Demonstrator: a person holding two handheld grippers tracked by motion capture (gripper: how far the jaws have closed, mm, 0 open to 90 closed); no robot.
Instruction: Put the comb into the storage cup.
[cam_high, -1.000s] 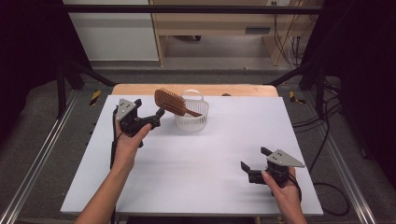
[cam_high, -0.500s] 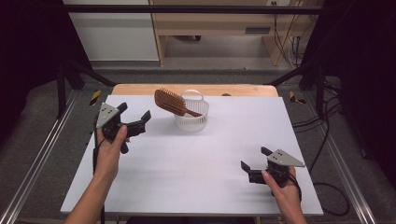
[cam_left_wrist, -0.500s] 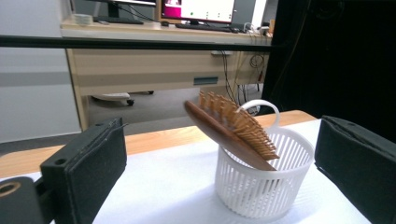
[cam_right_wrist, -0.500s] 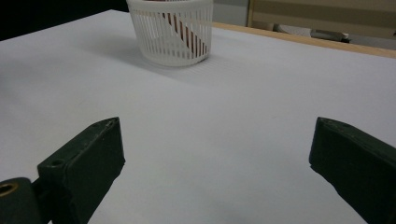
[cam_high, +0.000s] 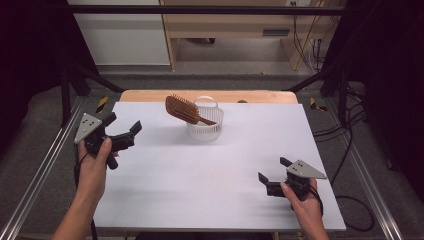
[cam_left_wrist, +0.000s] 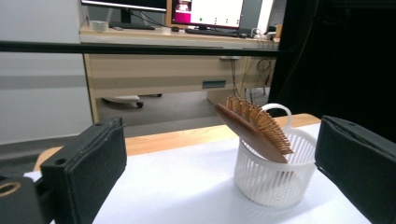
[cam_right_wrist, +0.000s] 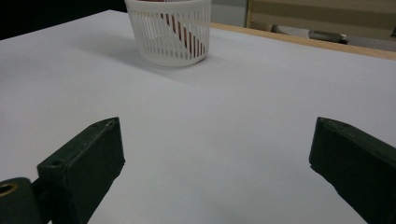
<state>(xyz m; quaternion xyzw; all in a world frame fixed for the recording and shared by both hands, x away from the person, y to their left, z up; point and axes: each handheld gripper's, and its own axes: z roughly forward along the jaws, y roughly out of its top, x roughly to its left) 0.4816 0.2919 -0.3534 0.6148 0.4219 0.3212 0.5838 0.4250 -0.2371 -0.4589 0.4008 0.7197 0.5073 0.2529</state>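
Both grippers stand empty with fingers apart, the left gripper (cam_high: 124, 131) having backed away from the wooden hairbrush (cam_high: 183, 109) now propped in the white basket (cam_high: 205, 130), so placement looks done.

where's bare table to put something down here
Bare white table spans between the left gripper and right gripper, and right of the basket. Only the far middle is taken, by the basket holding the hairbrush.

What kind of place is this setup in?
Likely an office or lab set up for recording: a white table framed by metal rails, and a desk with monitors behind it. A hairbrush leans in a small white basket.
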